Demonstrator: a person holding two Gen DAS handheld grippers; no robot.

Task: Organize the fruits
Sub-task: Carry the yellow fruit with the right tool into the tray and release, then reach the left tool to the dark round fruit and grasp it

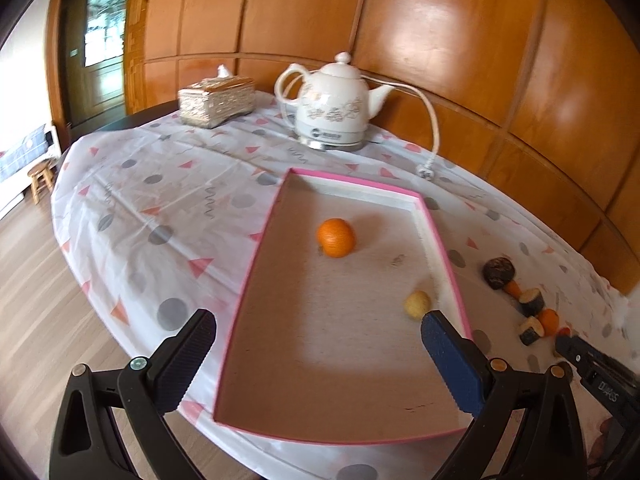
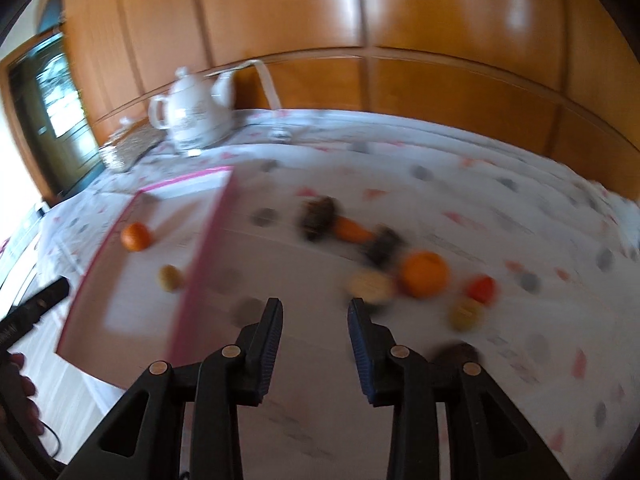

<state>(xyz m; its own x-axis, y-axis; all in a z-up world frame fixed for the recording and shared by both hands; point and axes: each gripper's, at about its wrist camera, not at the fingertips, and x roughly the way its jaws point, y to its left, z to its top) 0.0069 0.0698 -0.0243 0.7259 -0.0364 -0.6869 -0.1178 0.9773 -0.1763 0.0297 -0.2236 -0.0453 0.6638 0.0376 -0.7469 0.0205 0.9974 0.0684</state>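
Observation:
A pink-rimmed tray (image 1: 262, 240) lies on the patterned tablecloth and holds an orange (image 1: 336, 237) and a small yellowish fruit (image 1: 417, 304). My left gripper (image 1: 319, 320) hovers over the tray's near half, open wide and empty. Right of the tray lie loose pieces: a dark fruit (image 1: 498, 272), cut dark-skinned pieces (image 1: 532, 302) and an orange one (image 1: 549, 320). In the blurred right wrist view my right gripper (image 2: 315, 304) stands open and empty, just short of a pale cut piece (image 2: 370, 286) and a large orange (image 2: 424, 274). The tray (image 2: 208, 240) is to its left.
A white kettle (image 1: 336, 108) with its cord and plug (image 1: 426, 172) and a tissue box (image 1: 216, 100) stand at the table's back. Wood panelling runs behind. The table edge falls to the floor on the left, by a stool (image 1: 40, 178). A hand (image 2: 16, 384) shows at lower left.

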